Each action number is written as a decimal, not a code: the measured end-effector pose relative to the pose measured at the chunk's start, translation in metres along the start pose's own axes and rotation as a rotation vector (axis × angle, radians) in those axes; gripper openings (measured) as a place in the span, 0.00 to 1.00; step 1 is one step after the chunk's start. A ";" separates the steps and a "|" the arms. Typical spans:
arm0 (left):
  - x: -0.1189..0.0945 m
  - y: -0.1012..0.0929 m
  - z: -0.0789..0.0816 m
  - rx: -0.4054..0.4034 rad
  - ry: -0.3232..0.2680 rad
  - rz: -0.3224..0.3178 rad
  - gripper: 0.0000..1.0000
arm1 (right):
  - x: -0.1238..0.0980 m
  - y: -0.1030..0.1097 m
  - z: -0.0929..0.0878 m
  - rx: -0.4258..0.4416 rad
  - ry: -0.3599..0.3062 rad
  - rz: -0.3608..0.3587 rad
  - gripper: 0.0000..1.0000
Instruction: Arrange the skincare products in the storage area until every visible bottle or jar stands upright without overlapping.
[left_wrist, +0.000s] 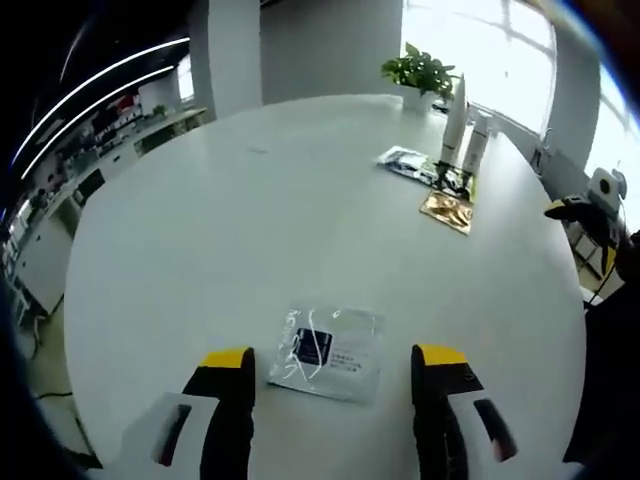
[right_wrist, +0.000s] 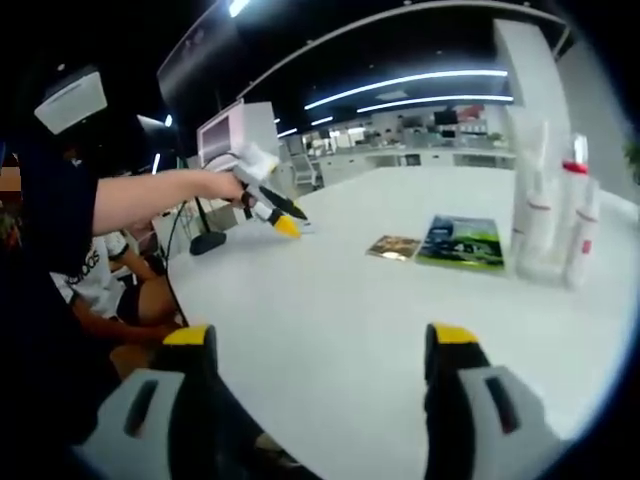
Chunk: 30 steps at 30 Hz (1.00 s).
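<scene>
My left gripper (left_wrist: 332, 358) is open, its yellow-tipped jaws on either side of a flat clear sachet with a dark label (left_wrist: 328, 352) lying on the round white table (left_wrist: 250, 220). Far off stand white bottles (left_wrist: 464, 125) upright, beside flat packets (left_wrist: 412, 163) and a gold sachet (left_wrist: 446, 211). My right gripper (right_wrist: 318, 345) is open above the table with nothing between its jaws. In the right gripper view the white bottles (right_wrist: 548, 215) stand at the right, a green packet (right_wrist: 461, 241) and a gold sachet (right_wrist: 393, 246) lie beside them, and the left gripper (right_wrist: 270, 211) shows held in a hand.
A potted plant (left_wrist: 420, 72) stands at the table's far edge behind the bottles. A person's arm (right_wrist: 150, 197) reaches in from the left in the right gripper view, and another person sits beyond the table edge (right_wrist: 95, 285). Desks and shelves fill the background.
</scene>
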<state>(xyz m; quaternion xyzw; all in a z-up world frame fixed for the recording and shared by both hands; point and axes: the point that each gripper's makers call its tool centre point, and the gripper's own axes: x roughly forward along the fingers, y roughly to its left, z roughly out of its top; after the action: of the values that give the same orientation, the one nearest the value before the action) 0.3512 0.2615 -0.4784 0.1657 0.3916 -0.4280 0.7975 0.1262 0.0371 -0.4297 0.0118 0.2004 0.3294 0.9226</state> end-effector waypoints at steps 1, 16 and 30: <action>0.000 -0.001 0.000 -0.003 -0.001 -0.005 0.64 | 0.000 0.000 0.000 0.002 -0.001 -0.002 0.86; -0.001 -0.004 -0.001 0.080 0.089 -0.023 0.46 | 0.000 -0.003 -0.002 0.015 -0.003 -0.007 0.86; 0.000 -0.006 -0.002 0.062 0.099 -0.003 0.40 | 0.000 -0.004 -0.004 0.027 -0.005 -0.007 0.85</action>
<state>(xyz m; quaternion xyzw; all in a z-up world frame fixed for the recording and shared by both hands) 0.3455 0.2589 -0.4791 0.2108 0.4172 -0.4326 0.7710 0.1273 0.0334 -0.4342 0.0244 0.2025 0.3235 0.9240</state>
